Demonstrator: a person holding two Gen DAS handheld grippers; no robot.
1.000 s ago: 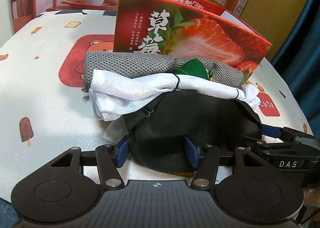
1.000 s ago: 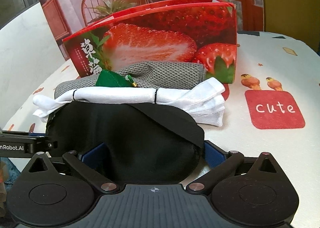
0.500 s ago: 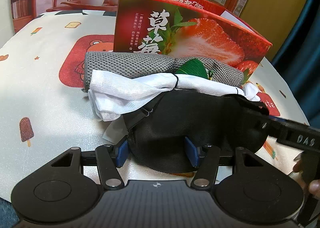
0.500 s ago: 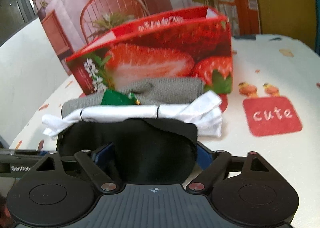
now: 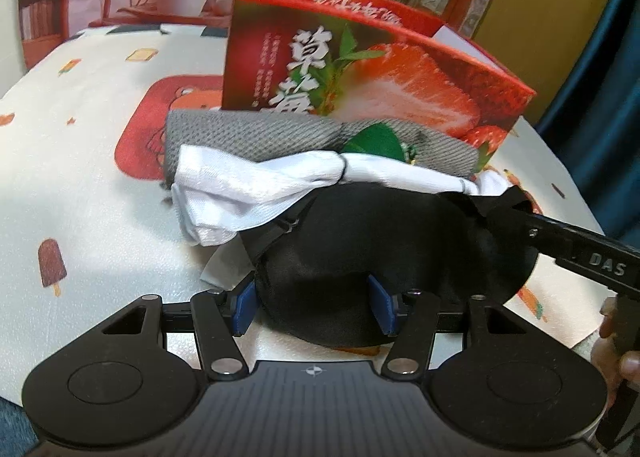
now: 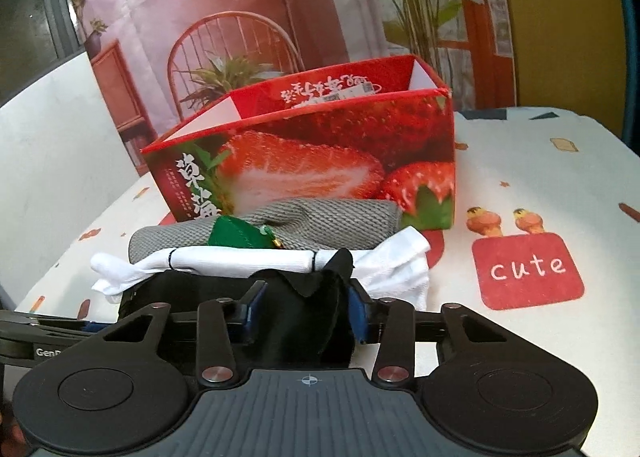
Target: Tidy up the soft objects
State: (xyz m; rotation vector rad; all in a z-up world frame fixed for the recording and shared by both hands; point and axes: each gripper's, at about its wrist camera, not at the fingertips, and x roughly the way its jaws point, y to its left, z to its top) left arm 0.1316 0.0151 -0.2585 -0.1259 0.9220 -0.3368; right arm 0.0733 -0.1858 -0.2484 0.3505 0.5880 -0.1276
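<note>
**Item 1: black sleep mask** (image 5: pixel 380 257). Lay at the near edge of the tabletop (image 5: pixel 100 197), nearest piece of a small heap of soft goods. Padded black fabric with a thin strap on its left end; judged light, limp and somewhat slick, likely to fold or sag wherever unsupported. Best taken by bunching the padded body, not the strap.

**Item 2: white socks** (image 5: pixel 256 181). Rolled and bound with thin dark bands, lying across the heap just behind the mask and touching it. Soft, light, easily pinched at the roll.

**Item 3: grey knitted cloth** (image 5: pixel 248 133). Folded, behind the socks, against the front wall of the box. A small green fabric piece (image 6: pixel 236 233) rested on top.

**Item 4: strawberry-printed box** (image 6: pixel 320 153). Open-topped, toward the far middle of the tabletop; judged the likely receptacle. Contents could not be told.

**Left gripper** (image 5: pixel 314 307). Half spread, blue pads on either side of the mask's left lobe; whether they truly pressed it could not be told.

**Right gripper** (image 6: pixel 306 313). Jaws closing, the mask's right lobe bunched up between the pads, which appeared to press the gathered fabric.

**Note.** With both ends taken, the middle would likely droop when lifted.
</note>
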